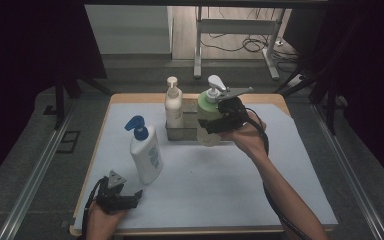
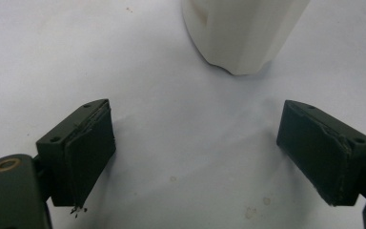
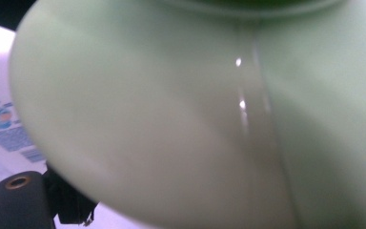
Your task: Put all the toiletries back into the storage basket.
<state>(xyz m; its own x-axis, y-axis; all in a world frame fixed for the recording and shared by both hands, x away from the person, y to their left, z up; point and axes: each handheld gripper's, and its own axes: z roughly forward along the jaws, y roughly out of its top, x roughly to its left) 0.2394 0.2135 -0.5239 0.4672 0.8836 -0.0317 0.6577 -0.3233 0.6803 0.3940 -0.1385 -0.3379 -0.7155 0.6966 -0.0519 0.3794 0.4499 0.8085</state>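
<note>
The high view was dimly lit, with dark sides and a brighter floor strip beyond the table (image 1: 280,165). Its detail was soft and grainy. In the left gripper view, even light was cast and soft shadows were seen under the jaws. The green bottle (image 3: 209,119) was rendered blurred, marked by small glare spots.

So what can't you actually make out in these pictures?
- High view: the metal holder is partly hidden by the cream bottle and green bottle.
- Right gripper view: the green bottle, blurred, covers the right gripper.
- Left gripper view: the white bottle is cut off by the top edge.
</note>
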